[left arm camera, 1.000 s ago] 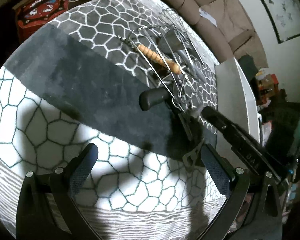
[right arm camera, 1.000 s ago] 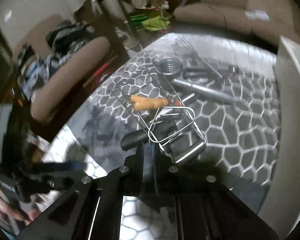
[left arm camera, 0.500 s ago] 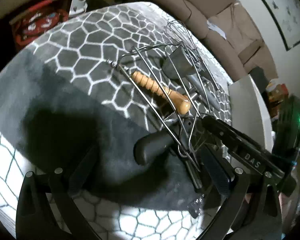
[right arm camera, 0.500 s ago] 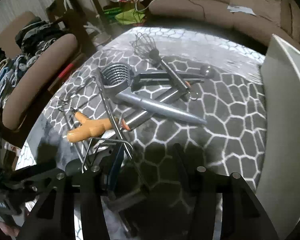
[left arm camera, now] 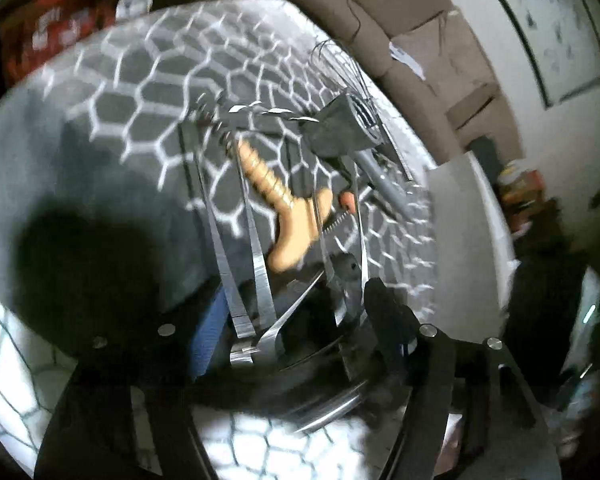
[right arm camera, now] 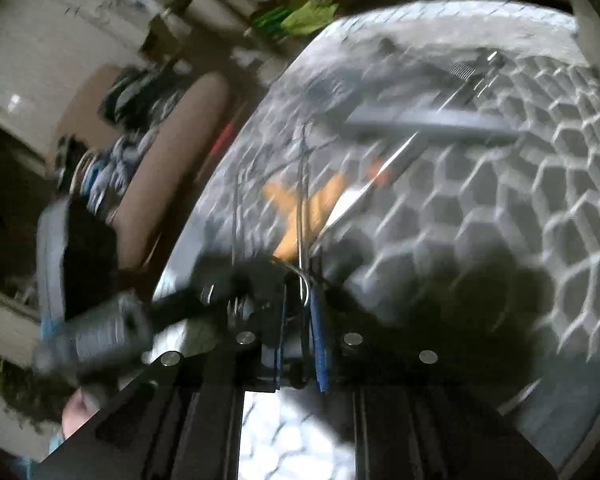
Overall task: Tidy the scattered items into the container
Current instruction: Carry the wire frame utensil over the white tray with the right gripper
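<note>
Wire masher (left arm camera: 236, 216): light, stiff, slippery; best taken at handle end. Right gripper (right arm camera: 300, 304) just closed, thin wire pinched between fingers. Left gripper (left arm camera: 296, 320) just narrowed round black handle (left arm camera: 344, 272); contact cannot be told.

One wooden corkscrew (left arm camera: 278, 200), one whisk (left arm camera: 340, 60), one wire rack (left arm camera: 236, 264)
</note>
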